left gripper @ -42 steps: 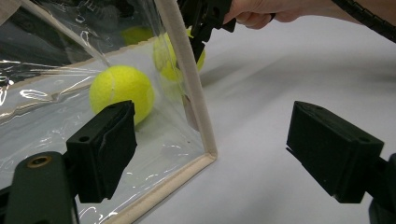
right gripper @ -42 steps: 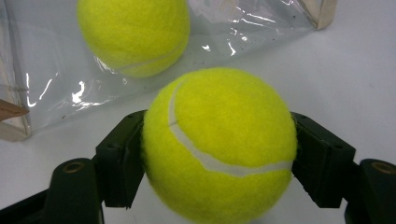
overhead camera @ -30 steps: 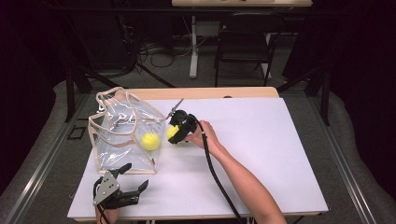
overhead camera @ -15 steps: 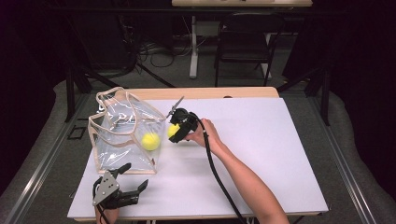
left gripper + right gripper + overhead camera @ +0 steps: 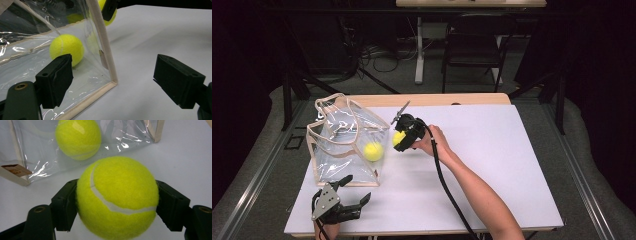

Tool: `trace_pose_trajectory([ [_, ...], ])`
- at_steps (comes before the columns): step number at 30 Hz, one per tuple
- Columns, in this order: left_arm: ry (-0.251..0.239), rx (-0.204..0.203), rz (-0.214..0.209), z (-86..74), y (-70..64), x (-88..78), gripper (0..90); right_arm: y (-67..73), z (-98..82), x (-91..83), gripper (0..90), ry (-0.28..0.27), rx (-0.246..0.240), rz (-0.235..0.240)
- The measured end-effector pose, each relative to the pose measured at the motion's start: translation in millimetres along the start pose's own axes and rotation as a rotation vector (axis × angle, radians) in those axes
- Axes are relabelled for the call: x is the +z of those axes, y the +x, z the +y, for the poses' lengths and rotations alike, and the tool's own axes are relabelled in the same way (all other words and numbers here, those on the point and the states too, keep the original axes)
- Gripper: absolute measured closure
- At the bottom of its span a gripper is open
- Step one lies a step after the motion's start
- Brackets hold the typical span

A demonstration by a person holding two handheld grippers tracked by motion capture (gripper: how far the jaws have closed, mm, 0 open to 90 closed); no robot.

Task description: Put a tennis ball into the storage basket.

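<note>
Right gripper (image 5: 117, 202) has its jaws clamped on a tennis ball (image 5: 117, 197), held just beside the clear plastic bag (image 5: 344, 142) with a second tennis ball (image 5: 373, 151) inside. Left gripper (image 5: 343, 201) sits wide open and empty at the bag's near corner on the white table (image 5: 492, 160).

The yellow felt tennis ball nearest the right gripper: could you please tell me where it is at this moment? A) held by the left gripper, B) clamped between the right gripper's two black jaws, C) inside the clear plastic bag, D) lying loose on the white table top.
B: in the right gripper view the yellow felt tennis ball sits pressed between both black jaws of the right gripper, while a second yellow tennis ball lies inside the clear plastic bag.
</note>
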State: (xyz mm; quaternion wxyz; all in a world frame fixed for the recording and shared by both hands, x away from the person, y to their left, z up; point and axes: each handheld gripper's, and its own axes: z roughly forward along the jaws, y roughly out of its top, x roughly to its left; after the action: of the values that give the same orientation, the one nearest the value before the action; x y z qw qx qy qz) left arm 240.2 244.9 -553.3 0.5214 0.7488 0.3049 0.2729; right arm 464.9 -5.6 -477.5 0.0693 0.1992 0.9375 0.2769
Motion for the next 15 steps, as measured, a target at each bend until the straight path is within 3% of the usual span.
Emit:
trace_pose_trajectory([
  [15, -0.004, -0.008, 0.008, -0.5, 0.3, -1.4, 15.8, 4.8, 5.8, -10.5, 26.3, 0.0, -0.015, -0.007],
])
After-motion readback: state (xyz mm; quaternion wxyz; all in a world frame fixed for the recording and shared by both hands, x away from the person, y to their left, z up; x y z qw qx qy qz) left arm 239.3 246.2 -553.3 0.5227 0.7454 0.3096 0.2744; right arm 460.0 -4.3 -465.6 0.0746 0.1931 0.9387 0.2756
